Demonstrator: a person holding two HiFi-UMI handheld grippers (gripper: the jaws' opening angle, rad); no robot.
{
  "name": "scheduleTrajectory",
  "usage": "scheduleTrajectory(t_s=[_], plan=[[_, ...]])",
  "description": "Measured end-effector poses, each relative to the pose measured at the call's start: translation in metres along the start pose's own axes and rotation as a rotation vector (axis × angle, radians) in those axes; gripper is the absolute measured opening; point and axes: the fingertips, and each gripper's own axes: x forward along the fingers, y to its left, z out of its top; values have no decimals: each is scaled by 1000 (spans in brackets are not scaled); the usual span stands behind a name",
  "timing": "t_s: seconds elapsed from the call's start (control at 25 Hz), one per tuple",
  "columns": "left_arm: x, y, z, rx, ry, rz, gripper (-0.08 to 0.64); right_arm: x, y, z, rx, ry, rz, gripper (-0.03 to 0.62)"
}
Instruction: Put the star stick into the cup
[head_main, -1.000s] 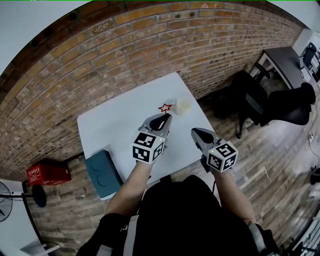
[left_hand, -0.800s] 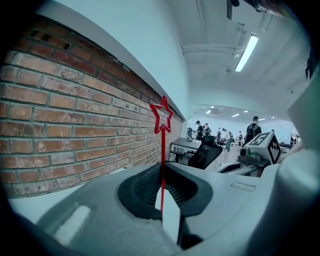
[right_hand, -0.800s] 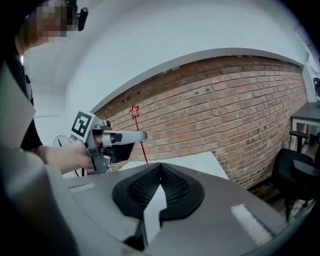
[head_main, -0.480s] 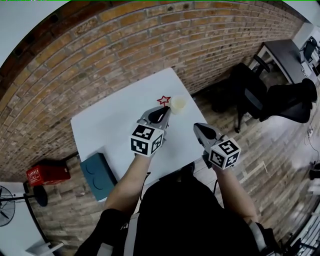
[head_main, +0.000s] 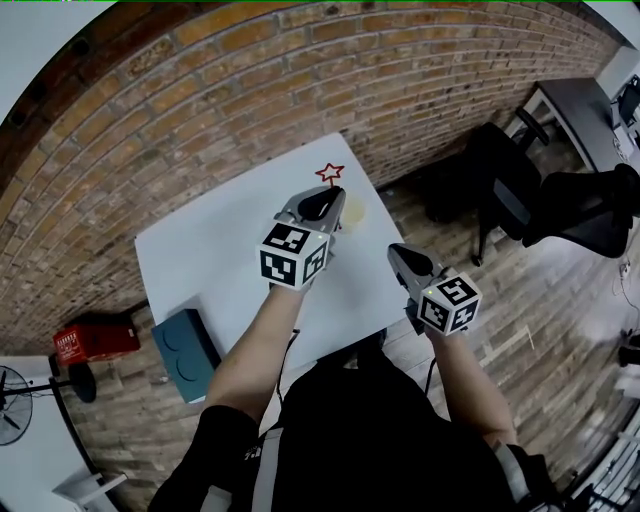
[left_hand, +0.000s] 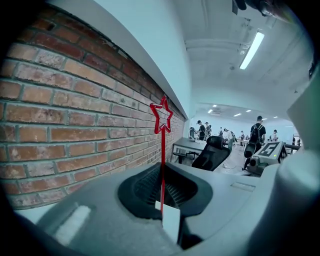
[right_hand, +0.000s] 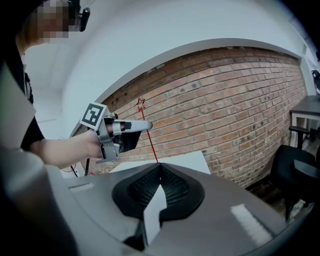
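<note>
Left claw (head_main: 328, 196) is clamped on the star stick (head_main: 330, 172). Its own view shows the jaws closed against the thin red shaft (left_hand: 162, 150), which rises straight up from between them, with the outlined star at the top. From the head view this claw hangs over the far right part of the white table (head_main: 210, 260), and the star shows just beyond the claw's tip, against the table's far edge.

Far left on the floor, close to the brick wall (head_main: 200, 110), sits a red crate (head_main: 95, 340). Right of it a teal box (head_main: 185, 352) lies on the table's near left corner. The person's left forearm (head_main: 255, 350) reaches across the near edge toward the held stick.

The cup (head_main: 354, 210), pale and round, stands on the table just right of the left claw's front end, which partly hides it. The stick is in the air above the table, near the cup but not in it.

Further right and nearer to the person, the right claw (head_main: 397, 252) hovers at the table's near right edge, well apart from the left one. Its own view shows the jaws (right_hand: 160, 166) pressed together with nothing between them. Beyond them the left claw (right_hand: 147, 125) carries the leaning red stick (right_hand: 148, 140) in front of the brickwork.

At the far right, on the wooden floor, stand black office chairs (head_main: 585, 205), with a dark desk (head_main: 575, 110) behind them.
</note>
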Motion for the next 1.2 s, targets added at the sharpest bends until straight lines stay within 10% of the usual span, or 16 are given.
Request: scheduleTrajectory(t_s=[1.2], plan=[[84,18,-85,-72,181,17,21,-20,-40,-22,85,42,-28,0]])
